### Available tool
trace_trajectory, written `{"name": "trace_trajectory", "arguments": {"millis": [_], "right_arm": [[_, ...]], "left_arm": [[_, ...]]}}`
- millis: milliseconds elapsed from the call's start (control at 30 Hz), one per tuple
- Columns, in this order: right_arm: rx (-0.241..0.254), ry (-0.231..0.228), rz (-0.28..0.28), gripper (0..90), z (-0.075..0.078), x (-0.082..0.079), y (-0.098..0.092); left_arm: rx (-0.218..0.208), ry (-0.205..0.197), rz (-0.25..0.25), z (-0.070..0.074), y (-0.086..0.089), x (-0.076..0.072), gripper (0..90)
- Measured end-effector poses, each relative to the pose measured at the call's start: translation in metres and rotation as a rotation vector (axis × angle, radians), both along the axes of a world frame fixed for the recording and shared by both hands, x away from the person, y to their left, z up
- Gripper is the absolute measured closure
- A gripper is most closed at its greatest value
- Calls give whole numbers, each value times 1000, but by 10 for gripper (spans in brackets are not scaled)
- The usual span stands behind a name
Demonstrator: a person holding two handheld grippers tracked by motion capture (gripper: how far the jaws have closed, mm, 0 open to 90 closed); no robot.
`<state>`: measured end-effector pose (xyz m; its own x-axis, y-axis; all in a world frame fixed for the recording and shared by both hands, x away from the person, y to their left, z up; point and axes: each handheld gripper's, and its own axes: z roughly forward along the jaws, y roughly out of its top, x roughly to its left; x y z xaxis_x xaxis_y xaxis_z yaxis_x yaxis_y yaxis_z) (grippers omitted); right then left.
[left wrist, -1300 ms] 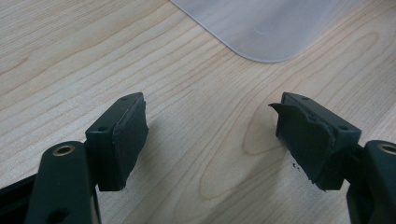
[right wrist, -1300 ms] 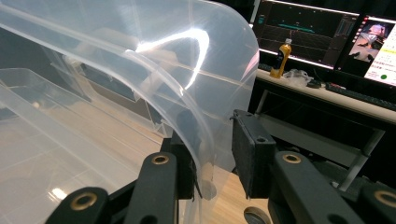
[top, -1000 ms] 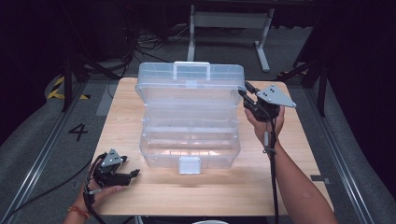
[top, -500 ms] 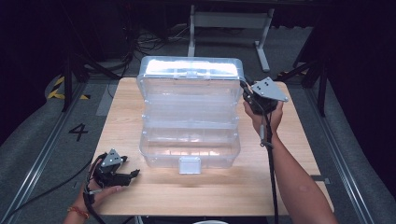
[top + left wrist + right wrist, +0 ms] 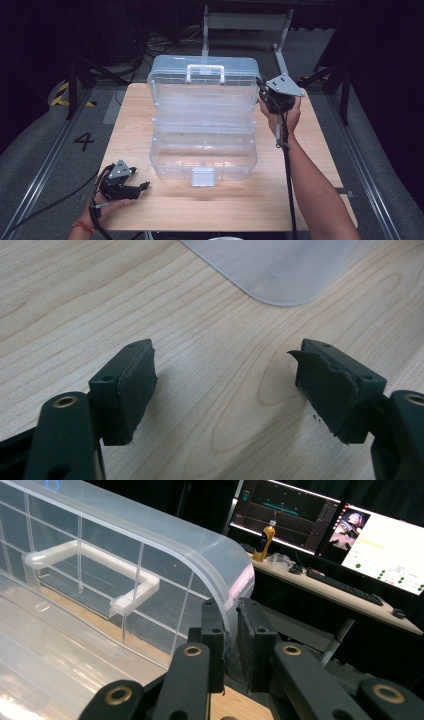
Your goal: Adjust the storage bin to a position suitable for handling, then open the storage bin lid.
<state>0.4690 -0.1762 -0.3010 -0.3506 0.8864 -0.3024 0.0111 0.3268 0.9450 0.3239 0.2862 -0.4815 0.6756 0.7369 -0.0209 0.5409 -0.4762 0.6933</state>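
A clear plastic toolbox [image 5: 202, 155] stands mid-table with its lid [image 5: 205, 100] swung up and back, the white handle [image 5: 205, 73] facing me. My right gripper [image 5: 261, 93] is at the lid's right corner. Its jaws have just been closing and now pinch the lid's rim [image 5: 227, 587], as the right gripper [image 5: 231, 630] view shows, with the handle [image 5: 95, 555] to its left. Near the table's front left, my left gripper [image 5: 142, 187] rests low over bare wood. The left gripper [image 5: 225, 385] is open and holds nothing, with a corner of the box [image 5: 280, 270] ahead of it.
A white latch [image 5: 203, 176] hangs at the box's front. The wooden table [image 5: 310, 165] has bare wood right of and in front of the box. A metal stand [image 5: 250, 22] rises behind it. Beyond the lid, a desk with monitors [image 5: 320, 515] and an orange bottle [image 5: 266, 539].
The right hand has drifted slightly up and away from me along with the lid's right corner, and the lid has swung with it. The left gripper has stayed put.
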Motion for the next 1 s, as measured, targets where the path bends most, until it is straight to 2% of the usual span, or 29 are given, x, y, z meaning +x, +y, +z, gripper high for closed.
{"name": "trace_trajectory", "arguments": {"millis": [433, 600, 1000], "right_arm": [[-26, 32, 1, 856, 8, 21, 1], [-11, 54, 5, 857, 8, 28, 1], [-5, 75, 11, 857, 9, 40, 0]], "left_arm": [[2, 0, -7, 0, -1, 3, 234], [2, -1, -7, 0, -1, 3, 234], [2, -1, -4, 0, -1, 3, 234]]}}
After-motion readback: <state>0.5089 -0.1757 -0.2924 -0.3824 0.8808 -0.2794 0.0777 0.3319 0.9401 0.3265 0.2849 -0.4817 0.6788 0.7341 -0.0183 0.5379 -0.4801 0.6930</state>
